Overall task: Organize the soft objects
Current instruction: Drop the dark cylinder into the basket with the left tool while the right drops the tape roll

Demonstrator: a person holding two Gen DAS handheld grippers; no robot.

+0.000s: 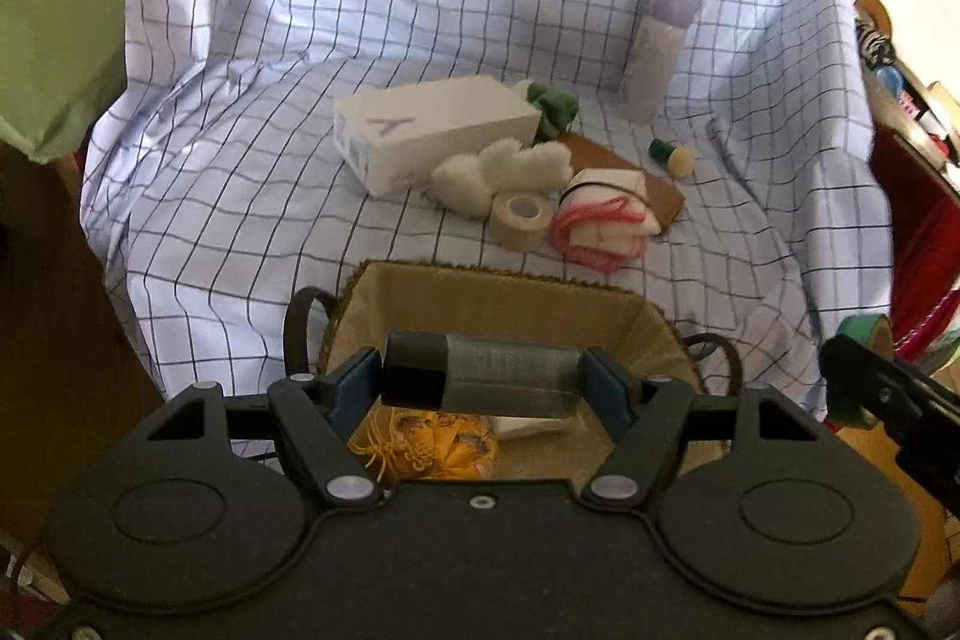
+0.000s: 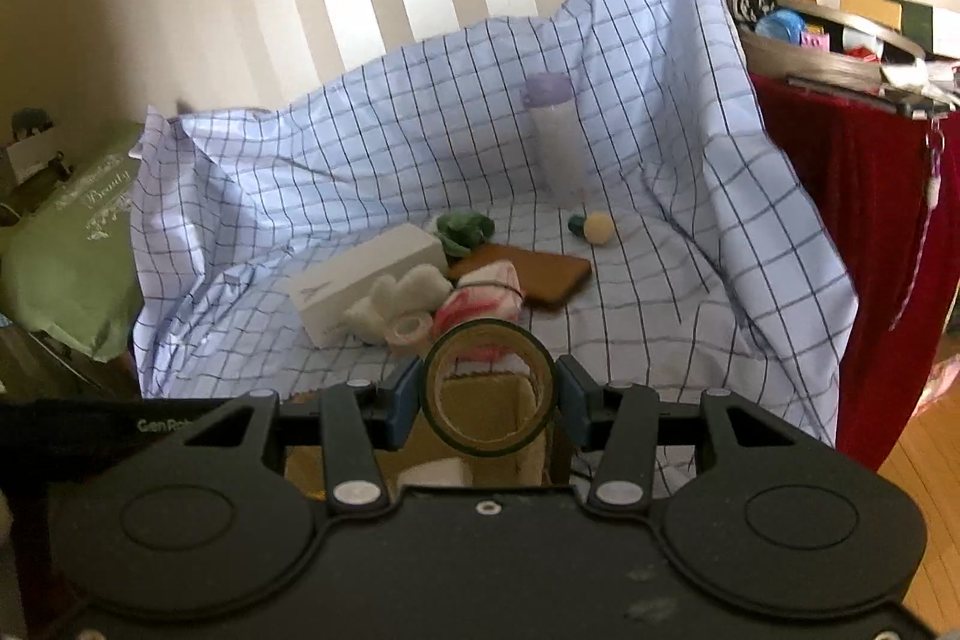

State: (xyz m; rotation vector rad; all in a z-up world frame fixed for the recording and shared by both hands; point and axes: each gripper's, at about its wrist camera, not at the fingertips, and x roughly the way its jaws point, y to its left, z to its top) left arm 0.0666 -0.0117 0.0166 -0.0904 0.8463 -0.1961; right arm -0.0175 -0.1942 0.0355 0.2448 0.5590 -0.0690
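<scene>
left tool (image 1: 485, 381) clamped a grey cylinder (image 1: 498, 379) lengthwise above the lined basket (image 1: 510, 289); right tool (image 2: 487, 388) gripped a green-edged tape roll (image 2: 487, 388) over the same basket (image 2: 480, 412).

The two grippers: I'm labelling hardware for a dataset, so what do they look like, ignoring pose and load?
Both the left gripper and right gripper have matte black bodies with two round raised discs, black linkage arms with silver pivot screws, and blue finger pads. White lettering beginning "GenRob" shows in the right wrist view.
</scene>
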